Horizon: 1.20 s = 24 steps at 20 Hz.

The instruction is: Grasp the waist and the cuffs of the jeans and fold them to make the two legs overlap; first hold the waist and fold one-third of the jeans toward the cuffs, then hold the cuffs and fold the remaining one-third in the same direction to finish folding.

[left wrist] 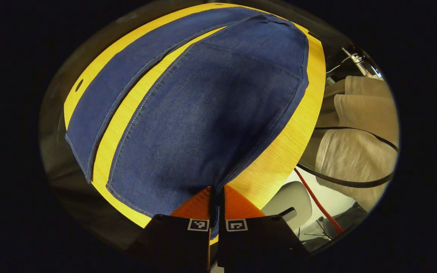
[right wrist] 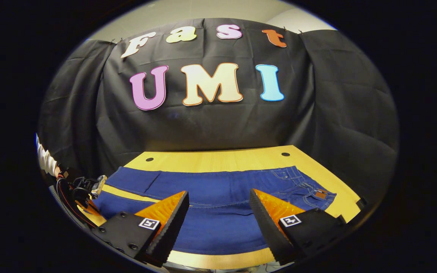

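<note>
1. The left hand-held gripper has its fingers closed together on the cuff edge of the nearer leg of the jeans, pinching the denim between them.
2. The right hand-held gripper is held with its fingers spread wide apart above the jeans, gripping nothing.
3. The jeans lie flat on the yellow worktop, the two legs side by side with a strip of worktop showing between them.
4. In the right gripper view the waist lies toward the right end of the worktop.
5. A person's sleeve shows at the left edge.
</note>
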### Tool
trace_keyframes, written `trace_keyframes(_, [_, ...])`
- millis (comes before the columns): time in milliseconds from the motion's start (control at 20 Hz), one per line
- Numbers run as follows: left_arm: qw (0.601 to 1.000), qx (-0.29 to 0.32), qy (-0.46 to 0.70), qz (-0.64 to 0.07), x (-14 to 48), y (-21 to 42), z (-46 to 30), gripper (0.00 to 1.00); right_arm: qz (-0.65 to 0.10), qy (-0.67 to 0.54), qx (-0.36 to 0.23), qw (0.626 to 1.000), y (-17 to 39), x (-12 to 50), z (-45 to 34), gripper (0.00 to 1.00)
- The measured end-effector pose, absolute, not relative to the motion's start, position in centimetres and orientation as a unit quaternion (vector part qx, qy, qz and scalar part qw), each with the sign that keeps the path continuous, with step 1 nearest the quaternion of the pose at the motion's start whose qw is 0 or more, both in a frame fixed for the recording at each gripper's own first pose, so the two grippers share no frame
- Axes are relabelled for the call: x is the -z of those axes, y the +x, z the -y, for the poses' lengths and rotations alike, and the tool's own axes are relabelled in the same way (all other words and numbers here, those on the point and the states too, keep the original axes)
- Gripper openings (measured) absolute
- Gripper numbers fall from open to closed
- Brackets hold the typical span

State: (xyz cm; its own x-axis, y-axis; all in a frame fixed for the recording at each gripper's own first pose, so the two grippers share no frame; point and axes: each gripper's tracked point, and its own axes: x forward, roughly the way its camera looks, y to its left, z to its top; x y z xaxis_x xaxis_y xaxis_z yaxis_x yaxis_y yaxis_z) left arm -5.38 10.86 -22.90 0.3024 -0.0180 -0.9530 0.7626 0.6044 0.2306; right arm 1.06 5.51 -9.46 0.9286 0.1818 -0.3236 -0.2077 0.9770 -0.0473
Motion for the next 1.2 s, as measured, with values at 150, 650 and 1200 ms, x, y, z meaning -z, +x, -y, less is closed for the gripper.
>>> trace_keyframes(150, [0.709, 0.268, 0.362, -0.542, 22.7, -5.7, -11.0, 0.01, -0.187, -0.055, -0.124, 0.973, 2.3, 8.7, -3.1, 0.99])
trace_keyframes(650, [0.701, 0.236, 0.348, -0.576, 22.5, -6.0, -10.9, 0.00, -0.323, -0.168, -0.166, 0.916, 5.7, 11.6, 10.4, 0.99])
trace_keyframes(1200, [0.721, 0.170, 0.290, -0.606, 22.6, -6.4, -10.4, 0.00, -0.517, -0.350, -0.376, 0.684, 3.8, 23.9, 14.7, 1.00])
